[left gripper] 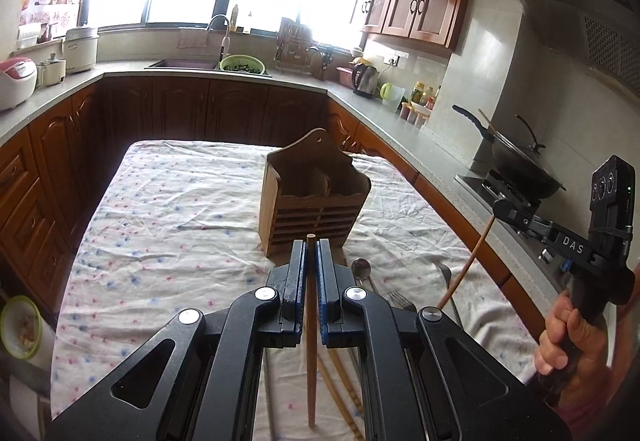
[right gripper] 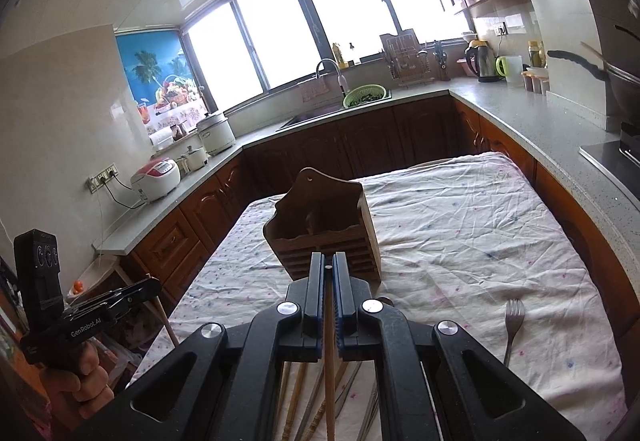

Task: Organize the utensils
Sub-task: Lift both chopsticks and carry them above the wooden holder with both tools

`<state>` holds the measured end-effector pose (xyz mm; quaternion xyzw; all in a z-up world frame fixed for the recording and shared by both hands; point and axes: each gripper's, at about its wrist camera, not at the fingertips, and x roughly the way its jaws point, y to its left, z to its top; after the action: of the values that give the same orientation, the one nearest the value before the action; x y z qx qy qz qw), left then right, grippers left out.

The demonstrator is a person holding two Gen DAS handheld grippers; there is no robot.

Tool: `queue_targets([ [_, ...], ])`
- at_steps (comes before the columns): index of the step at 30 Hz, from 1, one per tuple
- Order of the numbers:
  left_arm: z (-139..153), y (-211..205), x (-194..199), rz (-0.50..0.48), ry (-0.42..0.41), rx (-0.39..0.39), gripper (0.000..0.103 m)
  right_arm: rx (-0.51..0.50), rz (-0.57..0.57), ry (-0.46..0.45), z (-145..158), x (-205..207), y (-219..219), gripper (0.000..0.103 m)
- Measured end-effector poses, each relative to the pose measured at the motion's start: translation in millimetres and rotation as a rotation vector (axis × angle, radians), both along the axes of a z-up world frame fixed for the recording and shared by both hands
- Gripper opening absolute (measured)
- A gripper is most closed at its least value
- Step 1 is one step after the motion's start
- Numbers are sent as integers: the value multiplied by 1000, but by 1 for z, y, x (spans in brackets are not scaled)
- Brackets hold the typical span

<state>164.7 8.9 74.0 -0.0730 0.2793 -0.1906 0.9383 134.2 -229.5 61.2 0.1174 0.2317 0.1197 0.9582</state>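
A wooden utensil holder (left gripper: 312, 197) stands upright on the cloth-covered table (left gripper: 168, 209); it also shows in the right wrist view (right gripper: 324, 229). My left gripper (left gripper: 311, 241) is shut on a brown wooden chopstick (left gripper: 311, 341), raised just in front of the holder. My right gripper (right gripper: 328, 261) is shut on a lighter wooden chopstick (right gripper: 329, 369), also raised before the holder. The right gripper shows in the left wrist view (left gripper: 500, 209) with its chopstick (left gripper: 466, 265) hanging down. The left gripper shows in the right wrist view (right gripper: 152, 287).
A spoon (left gripper: 361, 269), forks (left gripper: 400, 301) and more chopsticks (left gripper: 340, 385) lie on the cloth under the grippers. One fork (right gripper: 513, 321) lies to the right. Counters surround the table, with a wok (left gripper: 520, 161) on the stove at right.
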Motion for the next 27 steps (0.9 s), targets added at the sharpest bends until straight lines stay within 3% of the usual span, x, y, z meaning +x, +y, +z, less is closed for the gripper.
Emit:
queue_targets([
  [14,25,8,-5,47,-93,-34,4,-9,-1,-91,25,-2,6,4],
  [20,42,15,12,91,-148,-94,4,13,-16,-140,37,16,3,4],
  [27,79,13,51,140,-254,-152,4,30,-61,-262,79,52,-2,4],
])
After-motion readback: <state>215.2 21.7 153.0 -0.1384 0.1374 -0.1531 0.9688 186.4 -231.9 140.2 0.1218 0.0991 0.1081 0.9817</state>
